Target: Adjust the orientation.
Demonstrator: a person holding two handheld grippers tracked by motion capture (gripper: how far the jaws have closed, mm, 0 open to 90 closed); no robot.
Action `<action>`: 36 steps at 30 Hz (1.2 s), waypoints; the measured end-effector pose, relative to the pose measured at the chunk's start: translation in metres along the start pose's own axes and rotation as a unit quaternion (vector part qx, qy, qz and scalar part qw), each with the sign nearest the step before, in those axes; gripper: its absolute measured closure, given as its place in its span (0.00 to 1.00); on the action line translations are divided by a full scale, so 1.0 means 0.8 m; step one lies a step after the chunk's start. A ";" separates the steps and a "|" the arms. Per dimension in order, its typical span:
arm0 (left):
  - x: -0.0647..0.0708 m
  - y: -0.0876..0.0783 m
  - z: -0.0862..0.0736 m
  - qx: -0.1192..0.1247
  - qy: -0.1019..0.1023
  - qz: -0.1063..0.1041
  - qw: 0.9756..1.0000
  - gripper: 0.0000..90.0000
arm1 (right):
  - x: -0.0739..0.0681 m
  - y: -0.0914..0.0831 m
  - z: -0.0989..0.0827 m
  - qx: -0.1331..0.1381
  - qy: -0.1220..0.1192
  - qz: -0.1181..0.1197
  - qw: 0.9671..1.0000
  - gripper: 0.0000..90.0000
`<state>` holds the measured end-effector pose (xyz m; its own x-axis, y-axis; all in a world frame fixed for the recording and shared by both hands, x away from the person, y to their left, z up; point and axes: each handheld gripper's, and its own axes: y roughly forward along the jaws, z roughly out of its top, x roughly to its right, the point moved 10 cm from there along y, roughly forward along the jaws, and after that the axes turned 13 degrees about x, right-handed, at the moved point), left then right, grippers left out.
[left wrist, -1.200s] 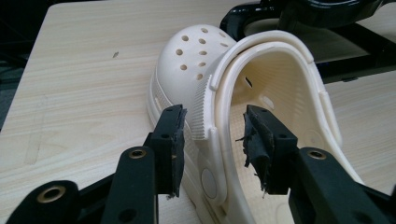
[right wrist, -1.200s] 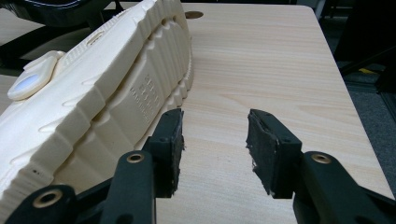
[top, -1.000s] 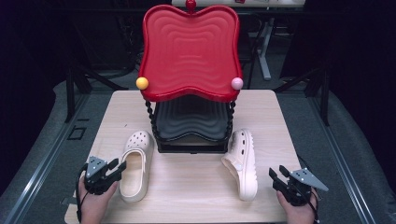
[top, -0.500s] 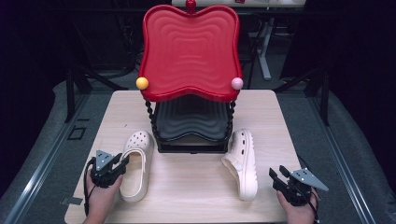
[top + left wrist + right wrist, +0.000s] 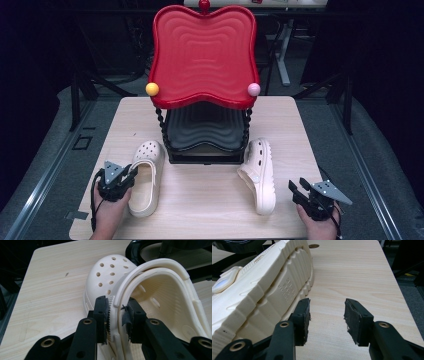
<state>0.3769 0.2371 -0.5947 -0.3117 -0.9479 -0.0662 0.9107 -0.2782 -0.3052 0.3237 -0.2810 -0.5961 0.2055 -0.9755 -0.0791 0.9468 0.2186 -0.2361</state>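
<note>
Two cream clogs lie on the wooden table (image 5: 210,200). The left clog (image 5: 150,156) (image 5: 110,272) stands upright with its toe toward the rack. My left gripper (image 5: 129,176) (image 5: 116,312) straddles its side wall and heel strap. Its jaws have just been closing, one pad outside and one inside, close to the wall but not clearly pressing. The right clog (image 5: 261,175) (image 5: 262,282) lies on its side, sole facing right. My right gripper (image 5: 296,190) (image 5: 327,312) stands open just right of that sole, with only bare table between its pads.
A shoe rack stands at the table's back middle, with a red wavy top shelf (image 5: 202,55) and a black lower shelf (image 5: 205,127) on beaded posts. A yellow ball (image 5: 152,89) and a pink ball (image 5: 254,89) mark its front corners. Dark floor surrounds the table.
My left gripper has moved right, onto the left clog's side wall, and its jaws have narrowed around it. The right gripper and right clog have not moved.
</note>
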 end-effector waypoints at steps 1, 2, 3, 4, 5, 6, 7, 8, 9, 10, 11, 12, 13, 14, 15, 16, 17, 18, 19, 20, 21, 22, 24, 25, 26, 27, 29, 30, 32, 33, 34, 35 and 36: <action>0.001 -0.001 0.000 0.001 0.000 -0.002 1.000 0.82 | 0.000 0.000 0.000 0.000 0.000 0.000 1.000 0.61; 0.002 -0.002 0.000 0.000 -0.003 -0.005 1.000 0.82 | 0.000 0.000 0.001 0.002 0.001 0.002 1.000 0.61; 0.002 -0.002 0.000 0.000 -0.003 -0.005 1.000 0.82 | 0.000 0.000 0.001 0.002 0.001 0.002 1.000 0.61; 0.004 -0.003 -0.001 0.000 -0.004 -0.008 1.000 0.82 | 0.000 0.000 0.002 0.003 0.000 0.001 1.000 0.61; 0.006 -0.004 -0.001 0.000 -0.005 -0.009 1.000 0.82 | 0.000 -0.001 0.002 0.003 0.000 0.000 1.000 0.61; 0.008 -0.007 -0.001 -0.005 -0.006 -0.012 1.000 0.82 | 0.001 -0.002 0.002 0.002 -0.001 0.000 1.000 0.61; 0.010 -0.009 -0.002 -0.004 -0.008 -0.014 1.000 0.82 | 0.000 -0.002 0.003 0.004 0.001 0.001 1.000 0.61; 0.012 -0.011 -0.002 -0.006 -0.011 -0.015 1.000 0.82 | 0.000 -0.002 0.004 0.005 -0.001 0.001 1.000 0.62; 0.015 -0.014 -0.003 -0.008 -0.014 -0.016 1.000 0.82 | -0.001 -0.003 0.005 0.006 -0.001 0.002 1.000 0.62; 0.017 -0.018 -0.004 -0.012 -0.017 -0.015 1.000 0.82 | -0.003 -0.003 0.006 0.010 0.000 0.004 1.000 0.62; 0.018 -0.020 -0.004 -0.012 -0.018 -0.015 1.000 0.82 | -0.004 -0.004 0.007 0.009 -0.003 0.004 1.000 0.62; 0.020 -0.024 -0.004 -0.016 -0.019 -0.015 1.000 0.82 | -0.006 -0.004 0.008 0.012 -0.003 0.006 1.000 0.63; 0.020 -0.025 -0.004 -0.015 -0.019 -0.016 1.000 0.82 | -0.007 -0.005 0.009 0.011 -0.007 0.006 1.000 0.64; 0.021 -0.028 -0.004 -0.015 -0.017 -0.015 1.000 0.82 | -0.008 -0.005 0.009 0.012 -0.009 0.007 1.000 0.65; 0.021 -0.030 -0.004 -0.015 -0.018 -0.014 1.000 0.82 | -0.011 -0.006 0.011 0.011 -0.013 0.009 1.000 0.68; 0.021 -0.031 -0.005 -0.016 -0.018 -0.013 1.000 0.82 | -0.013 -0.007 0.012 0.014 -0.014 0.012 1.000 0.69; 0.021 -0.032 -0.005 -0.017 -0.020 -0.013 1.000 0.82 | -0.018 -0.008 0.014 0.014 -0.019 0.015 1.000 0.72; 0.021 -0.033 -0.006 -0.019 -0.022 -0.014 0.999 0.82 | -0.021 -0.008 0.015 0.014 -0.021 0.017 1.000 0.74; 0.022 -0.033 -0.007 -0.018 -0.022 -0.016 0.999 0.82 | -0.028 -0.009 0.018 0.015 -0.024 0.024 0.999 0.76; 0.022 -0.032 -0.007 -0.016 -0.021 -0.017 1.000 0.82 | -0.032 -0.009 0.021 0.017 -0.026 0.027 0.999 0.79; 0.023 -0.032 -0.008 -0.016 -0.020 -0.018 1.000 0.81 | -0.039 -0.010 0.024 0.018 -0.034 0.032 0.999 0.81; 0.023 -0.032 -0.008 -0.014 -0.021 -0.019 0.999 0.81 | -0.044 -0.010 0.028 0.020 -0.040 0.036 0.998 0.84; 0.024 -0.032 -0.008 -0.011 -0.022 -0.022 0.999 0.80 | -0.061 -0.011 0.037 0.027 -0.048 0.053 0.997 0.88; 0.024 -0.032 -0.008 -0.009 -0.024 -0.025 0.999 0.79 | -0.066 -0.010 0.040 0.031 -0.050 0.055 0.997 0.88; 0.025 -0.032 -0.008 -0.008 -0.025 -0.026 0.999 0.78 | -0.072 -0.009 0.042 0.032 -0.058 0.059 0.996 0.89; 0.025 -0.032 -0.008 -0.006 -0.028 -0.028 0.999 0.77 | -0.076 -0.008 0.043 0.033 -0.065 0.062 0.995 0.89; 0.025 -0.032 -0.008 -0.004 -0.033 -0.030 0.999 0.75 | -0.086 -0.005 0.044 0.032 -0.075 0.069 0.994 0.90; 0.024 -0.032 -0.008 -0.002 -0.033 -0.029 0.999 0.74 | -0.089 -0.003 0.043 0.029 -0.080 0.071 0.994 0.90; 0.023 -0.032 -0.008 -0.001 -0.034 -0.028 0.999 0.72 | -0.094 0.002 0.040 0.023 -0.090 0.077 0.993 0.90; 0.023 -0.032 -0.008 0.000 -0.036 -0.028 0.999 0.71 | -0.096 0.004 0.038 0.022 -0.091 0.077 0.993 0.90; 0.022 -0.033 -0.008 -0.001 -0.035 -0.028 0.999 0.70 | -0.097 0.005 0.036 0.016 -0.094 0.081 0.992 0.90; 0.022 -0.033 -0.008 -0.001 -0.036 -0.028 0.999 0.69 | -0.098 0.006 0.035 0.017 -0.092 0.081 0.992 0.90; 0.021 -0.032 -0.009 0.001 -0.037 -0.028 0.999 0.68 | -0.099 0.007 0.033 0.014 -0.092 0.084 0.992 0.90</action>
<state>0.3462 0.2292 -0.5944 -0.3406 -0.9400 0.0220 0.8930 -0.3307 -0.3053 0.3196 -0.2034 -0.5654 0.3997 -0.9145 0.0633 0.9016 0.3798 -0.2069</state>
